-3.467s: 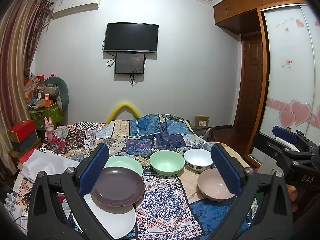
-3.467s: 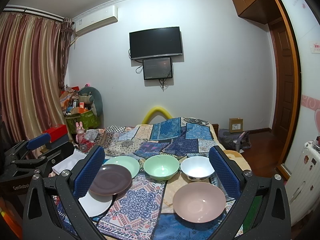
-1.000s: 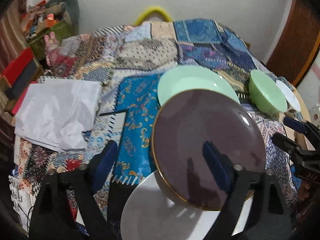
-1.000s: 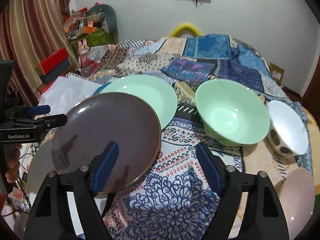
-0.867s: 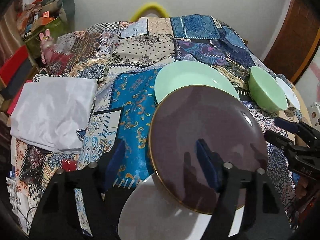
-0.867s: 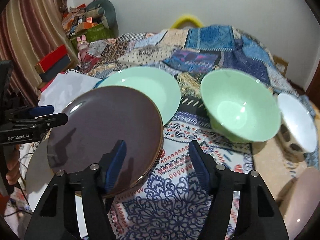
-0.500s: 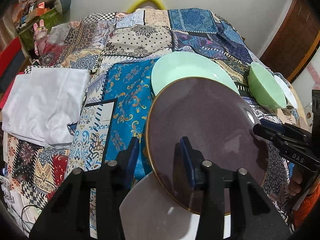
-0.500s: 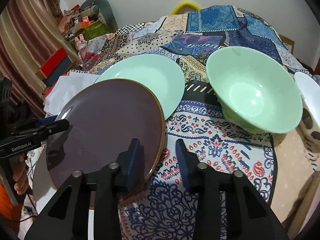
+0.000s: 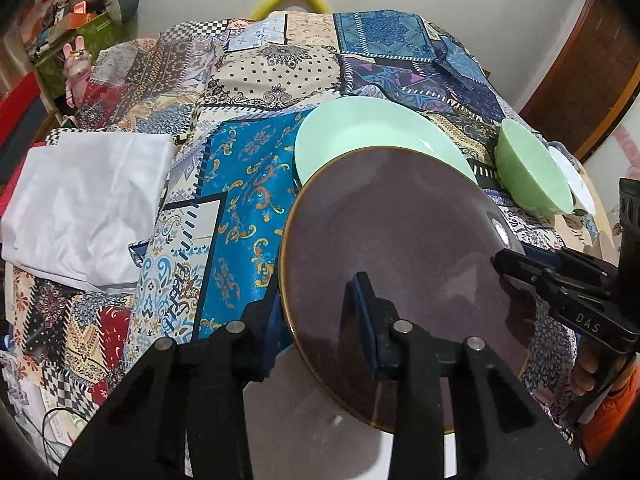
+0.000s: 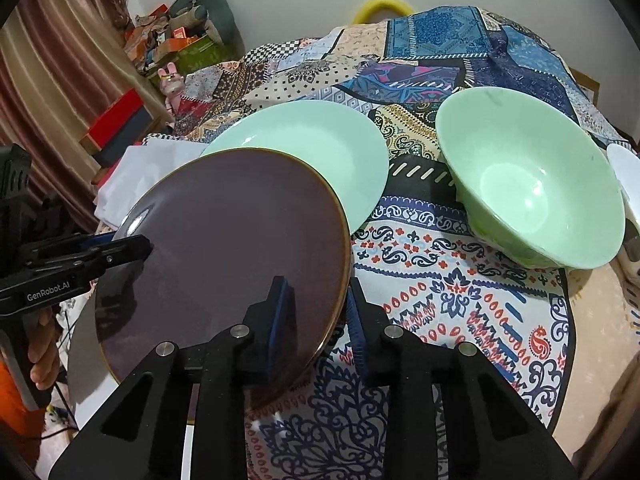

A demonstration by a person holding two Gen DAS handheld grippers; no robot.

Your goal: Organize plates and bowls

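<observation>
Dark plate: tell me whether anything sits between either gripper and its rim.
Nothing visible does. The left gripper and the right gripper are each closing with an opposite edge of the dark plate between their pads. The plate lies over a white plate and partly hides the green plate.

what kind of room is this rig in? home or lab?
Home, most likely a bedroom or living room: a patchwork cloth under the dishes, striped curtains beside a cluttered corner with a pink bunny toy, and a wooden door. No lab fixtures visible.
</observation>
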